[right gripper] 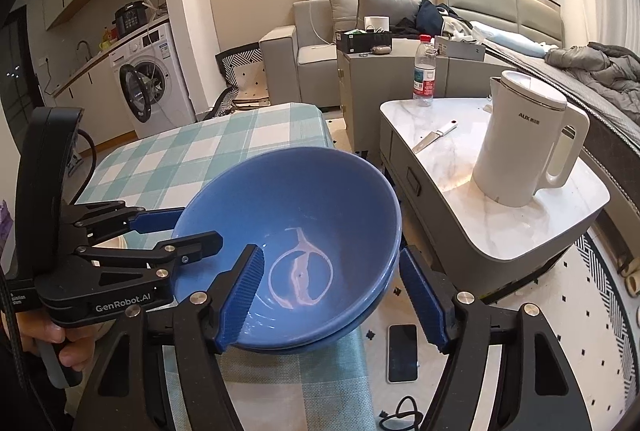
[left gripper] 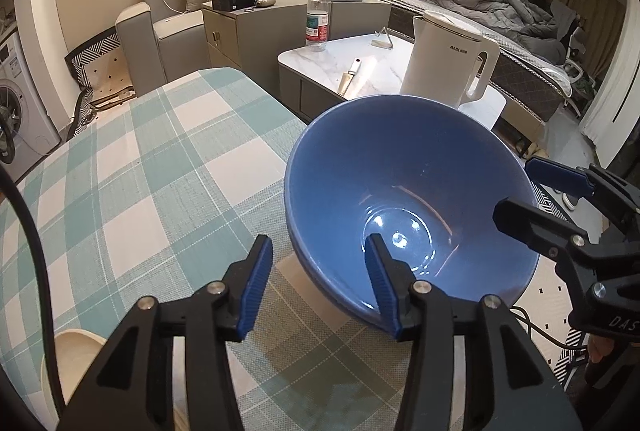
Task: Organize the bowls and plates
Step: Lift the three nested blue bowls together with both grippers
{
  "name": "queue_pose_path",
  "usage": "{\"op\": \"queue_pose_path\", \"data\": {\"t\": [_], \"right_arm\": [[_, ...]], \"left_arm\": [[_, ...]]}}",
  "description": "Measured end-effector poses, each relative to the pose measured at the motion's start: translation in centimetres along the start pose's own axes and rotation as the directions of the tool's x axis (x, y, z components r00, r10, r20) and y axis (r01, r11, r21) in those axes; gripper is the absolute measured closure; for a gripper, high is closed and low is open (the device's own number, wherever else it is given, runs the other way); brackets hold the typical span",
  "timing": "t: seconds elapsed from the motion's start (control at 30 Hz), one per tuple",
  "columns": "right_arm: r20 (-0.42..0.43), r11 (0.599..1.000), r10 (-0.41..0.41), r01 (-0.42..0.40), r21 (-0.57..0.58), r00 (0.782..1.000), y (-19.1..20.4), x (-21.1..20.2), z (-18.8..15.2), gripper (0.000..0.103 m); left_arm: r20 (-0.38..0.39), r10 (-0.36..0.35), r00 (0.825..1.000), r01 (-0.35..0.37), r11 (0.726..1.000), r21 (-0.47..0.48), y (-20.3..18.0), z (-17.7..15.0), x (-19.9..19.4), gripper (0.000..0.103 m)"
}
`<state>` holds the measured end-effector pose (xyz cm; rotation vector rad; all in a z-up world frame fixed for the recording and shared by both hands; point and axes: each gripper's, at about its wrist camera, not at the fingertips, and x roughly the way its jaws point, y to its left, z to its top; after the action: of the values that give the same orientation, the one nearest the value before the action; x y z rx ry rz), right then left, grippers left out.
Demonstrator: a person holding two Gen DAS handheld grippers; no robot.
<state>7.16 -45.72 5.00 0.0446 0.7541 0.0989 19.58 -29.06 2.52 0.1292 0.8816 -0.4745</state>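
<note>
On the checked tablecloth [left gripper: 152,159], at the corner nearest the low marble side table [right gripper: 520,223], sit two blue bowls [right gripper: 296,231], one nested inside the other; the right wrist view shows a second rim just under the top one. Stacking these two looks done.

The left claw [left gripper: 316,283] straddles the near rim of the top bowl, one finger inside and one outside, with a clear gap on the outer side, so it is parted and grips nothing. The right claw [right gripper: 332,295] also straddles the rim, its blue fingers [right gripper: 240,295] set apart; the inner one lies close to the bowl wall, but whether it touches cannot be told.

A pale dish [left gripper: 76,355] shows at the near left edge of the table, apart from the stack. That piece still seems to need sorting; other crockery is not in view.
</note>
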Motion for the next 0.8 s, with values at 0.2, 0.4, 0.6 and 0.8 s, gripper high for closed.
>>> {"op": "queue_pose_path", "data": {"t": [0.2,0.4,0.6,0.8], "right_arm": [[-0.014,1.0,0.014,-0.014,0.015,1.0,-0.1,0.7,-0.3,0.031],[-0.023,0.999,0.026,-0.025,0.043,0.999,-0.7,1.4,-0.4,0.031],[-0.027,0.994,0.046,-0.043,0.097,0.999,-1.9,2.0,-0.7,0.031],[-0.028,0.987,0.079,-0.074,0.145,0.996,-2.8,2.7,-1.0,0.031]], "left_arm": [[-0.008,-0.003,1.0,0.002,1.0,-0.014,0.3,0.0,0.1,0.049],[-0.012,-0.004,1.0,0.004,1.0,-0.023,0.6,0.1,0.3,0.045],[-0.02,-0.015,1.0,0.014,0.999,-0.036,0.7,0.0,0.4,0.044],[-0.027,-0.025,0.999,0.024,0.999,-0.044,0.5,0.1,0.6,0.044]]}}
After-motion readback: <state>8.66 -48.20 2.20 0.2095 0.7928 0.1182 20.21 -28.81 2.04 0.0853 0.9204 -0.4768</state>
